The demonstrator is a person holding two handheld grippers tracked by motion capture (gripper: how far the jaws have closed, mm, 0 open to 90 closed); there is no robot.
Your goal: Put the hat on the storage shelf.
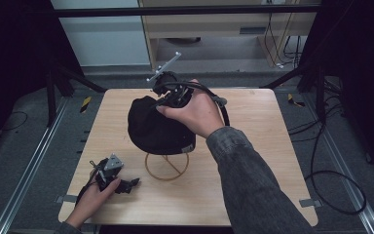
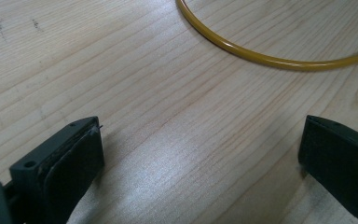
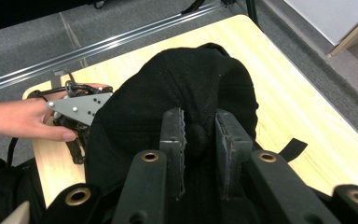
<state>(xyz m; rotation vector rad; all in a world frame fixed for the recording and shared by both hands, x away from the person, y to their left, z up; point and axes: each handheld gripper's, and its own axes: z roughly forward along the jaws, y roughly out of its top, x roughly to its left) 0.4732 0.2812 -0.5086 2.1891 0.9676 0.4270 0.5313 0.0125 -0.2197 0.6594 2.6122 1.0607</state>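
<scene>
The right gripper [image 3: 200,135] clamps the top button of the black cap [image 3: 177,84], pinched between its jaws. The left gripper [image 2: 200,154] rests released, jaws wide over bare table [image 2: 168,116], the stand's yellow ring [image 2: 261,58] ahead.

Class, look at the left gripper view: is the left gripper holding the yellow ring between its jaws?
No. The left gripper stands open over bare table, and the yellow ring lies beyond its jaws, untouched.

No readable text, labels, brands, numbers or signs anywhere
</scene>
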